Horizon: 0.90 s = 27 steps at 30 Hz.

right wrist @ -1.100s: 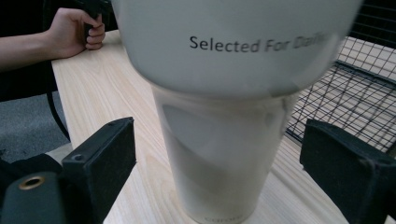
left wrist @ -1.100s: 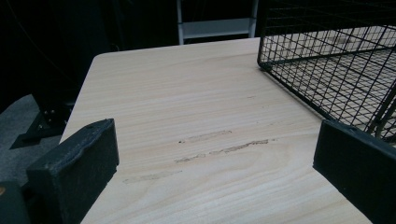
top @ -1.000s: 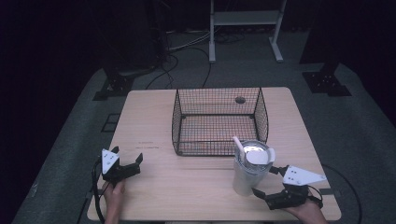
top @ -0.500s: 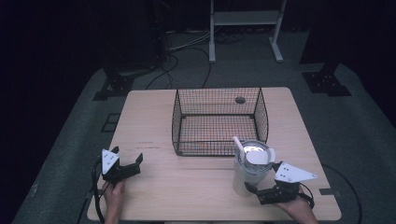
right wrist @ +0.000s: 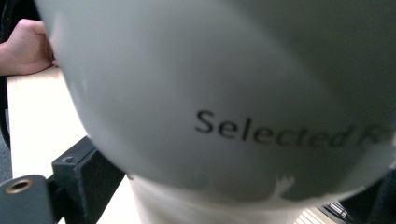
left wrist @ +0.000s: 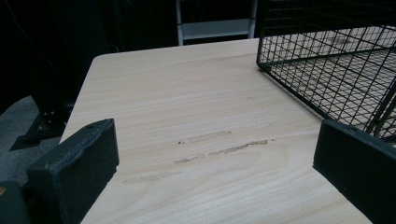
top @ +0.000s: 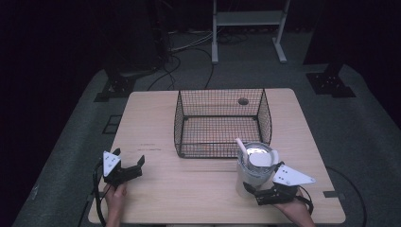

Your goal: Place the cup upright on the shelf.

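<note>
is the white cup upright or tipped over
Upright: the white cup stands on the table, rim facing up, in front of the wire basket.

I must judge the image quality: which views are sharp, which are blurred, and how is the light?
High view: dim, dark surroundings, the table evenly lit, the white cup slightly soft. Left gripper view: sharp wood grain and wire basket. Right gripper view: the cup is very close and out of focus, and its printed word "Selected" is blurred but readable.

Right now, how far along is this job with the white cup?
Early stage. The right gripper has reached the white cup, its jaws spread either side of the base; whether they press yet is unclear. The cup stands on the table, just outside the empty wire basket. The left gripper waits open. Lifting looks left.
</note>
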Each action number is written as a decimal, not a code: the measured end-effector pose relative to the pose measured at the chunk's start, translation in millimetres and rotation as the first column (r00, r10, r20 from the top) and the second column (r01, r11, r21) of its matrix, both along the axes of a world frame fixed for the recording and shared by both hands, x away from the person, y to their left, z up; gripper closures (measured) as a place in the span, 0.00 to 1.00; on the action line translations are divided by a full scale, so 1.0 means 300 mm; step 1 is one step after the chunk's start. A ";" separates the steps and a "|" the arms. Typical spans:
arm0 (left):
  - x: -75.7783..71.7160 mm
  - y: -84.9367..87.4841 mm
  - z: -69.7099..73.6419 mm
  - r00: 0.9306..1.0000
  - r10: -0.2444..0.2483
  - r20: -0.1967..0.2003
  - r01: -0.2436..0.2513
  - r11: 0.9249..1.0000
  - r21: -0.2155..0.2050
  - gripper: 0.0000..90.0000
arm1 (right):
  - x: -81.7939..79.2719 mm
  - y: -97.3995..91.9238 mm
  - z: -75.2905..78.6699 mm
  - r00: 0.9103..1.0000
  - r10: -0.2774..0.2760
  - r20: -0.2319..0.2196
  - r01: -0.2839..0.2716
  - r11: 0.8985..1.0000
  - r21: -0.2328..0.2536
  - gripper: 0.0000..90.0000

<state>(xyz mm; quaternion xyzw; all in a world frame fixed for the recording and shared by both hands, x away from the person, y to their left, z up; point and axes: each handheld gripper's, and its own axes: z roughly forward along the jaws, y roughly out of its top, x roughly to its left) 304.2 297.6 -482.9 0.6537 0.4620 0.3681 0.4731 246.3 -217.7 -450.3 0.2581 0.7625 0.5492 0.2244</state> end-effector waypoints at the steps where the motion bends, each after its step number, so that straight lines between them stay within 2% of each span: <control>1: 0.000 0.000 0.000 1.000 0.000 0.000 0.000 1.000 0.000 0.00 | 0.001 0.001 -0.001 1.000 0.001 0.001 -0.001 1.000 0.003 0.07; 9: 0.000 0.000 0.000 1.000 0.000 0.000 0.000 1.000 0.000 0.00 | 0.006 0.006 -0.011 1.000 -0.001 0.026 0.001 1.000 0.021 0.08; 15: 0.001 0.001 0.000 1.000 0.001 0.000 -0.001 1.000 -0.002 0.00 | 0.003 0.005 -0.015 1.000 -0.005 0.020 0.004 0.999 0.037 0.09; 27: 0.001 0.004 0.001 1.000 -0.001 0.002 0.001 1.000 -0.006 0.00 | 0.002 0.004 -0.013 1.000 0.001 0.023 -0.001 0.999 0.036 0.09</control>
